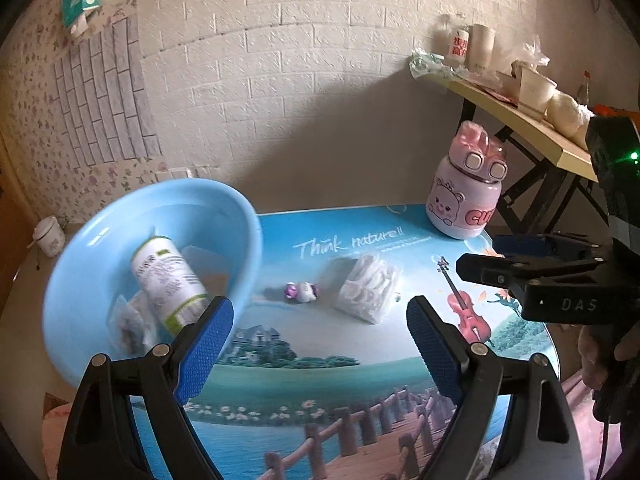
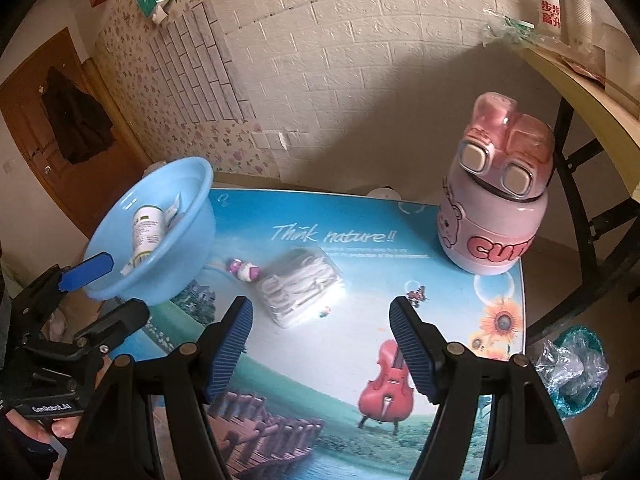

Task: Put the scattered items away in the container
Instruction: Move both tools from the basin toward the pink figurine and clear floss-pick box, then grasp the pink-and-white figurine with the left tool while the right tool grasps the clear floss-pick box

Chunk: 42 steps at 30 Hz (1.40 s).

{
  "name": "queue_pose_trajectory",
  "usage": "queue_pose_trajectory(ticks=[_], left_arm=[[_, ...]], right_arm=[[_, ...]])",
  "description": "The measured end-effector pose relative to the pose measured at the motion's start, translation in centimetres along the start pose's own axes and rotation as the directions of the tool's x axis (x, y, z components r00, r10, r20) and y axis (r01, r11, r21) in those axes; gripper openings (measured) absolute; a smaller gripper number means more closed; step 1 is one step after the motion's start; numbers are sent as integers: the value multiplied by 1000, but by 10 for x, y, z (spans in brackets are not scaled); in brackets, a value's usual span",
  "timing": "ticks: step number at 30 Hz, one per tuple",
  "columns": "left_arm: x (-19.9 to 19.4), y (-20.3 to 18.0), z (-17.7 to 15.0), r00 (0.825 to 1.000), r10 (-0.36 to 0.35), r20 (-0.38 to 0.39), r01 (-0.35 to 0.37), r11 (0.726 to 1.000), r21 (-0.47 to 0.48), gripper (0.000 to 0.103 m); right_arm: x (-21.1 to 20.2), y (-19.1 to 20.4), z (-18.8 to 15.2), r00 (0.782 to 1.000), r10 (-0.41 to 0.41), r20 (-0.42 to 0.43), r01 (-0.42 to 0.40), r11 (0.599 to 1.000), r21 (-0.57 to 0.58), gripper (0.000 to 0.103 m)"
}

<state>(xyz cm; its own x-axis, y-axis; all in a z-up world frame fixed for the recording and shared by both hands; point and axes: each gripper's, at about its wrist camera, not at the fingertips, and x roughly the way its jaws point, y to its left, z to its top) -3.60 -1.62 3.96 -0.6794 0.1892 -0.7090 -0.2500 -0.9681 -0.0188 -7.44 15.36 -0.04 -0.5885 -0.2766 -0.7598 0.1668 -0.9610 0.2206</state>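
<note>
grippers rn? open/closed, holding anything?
Left gripper: open, holding nothing.
Right gripper: open, holding nothing.

A white brick wall point(image 2: 360, 40) fills the top middle of the frame, and flowery wallpaper point(image 2: 160, 92) is seen to its left. A brown door point(image 2: 36, 152) with a dark coat point(image 2: 74, 120) hung on it is at far left. A wooden side table point(image 1: 516, 116) stands at upper right.
</note>
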Motion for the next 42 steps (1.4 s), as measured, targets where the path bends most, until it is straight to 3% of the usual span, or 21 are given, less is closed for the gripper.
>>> queue_pose_trajectory(ticks=[6,8,10,24,34,40,42], left_arm=[[15,-13,-5,1000,-4,-25,4,1000,-13,84],[18,-13,-7,1000,5,-26,-6,999,-32,73],[22,-12,-10,999,5,-42,-8,998,-60,71],[48,-5,-35,995,16,-99,-33,984,-177,72],[71,9,-42,990,18,-142,-55,963,-263,72],[78,8,-47,988,1,-155,-42,965,-260,72],[79,10,-47,989,-5,-151,-36,963,-267,72]], right_arm=[[6,-11,-3,999,0,-35,-1,999,-36,72],[10,-14,-4,999,2,-50,-5,999,-48,72],[15,-14,-5,998,10,-57,-14,998,-62,72],[58,5,-6,983,93,-159,-135,950,-281,75],[89,10,0,969,118,-219,-187,924,-333,75],[101,14,3,965,113,-236,-194,913,-359,75],[106,14,4,965,102,-240,-187,912,-366,86]])
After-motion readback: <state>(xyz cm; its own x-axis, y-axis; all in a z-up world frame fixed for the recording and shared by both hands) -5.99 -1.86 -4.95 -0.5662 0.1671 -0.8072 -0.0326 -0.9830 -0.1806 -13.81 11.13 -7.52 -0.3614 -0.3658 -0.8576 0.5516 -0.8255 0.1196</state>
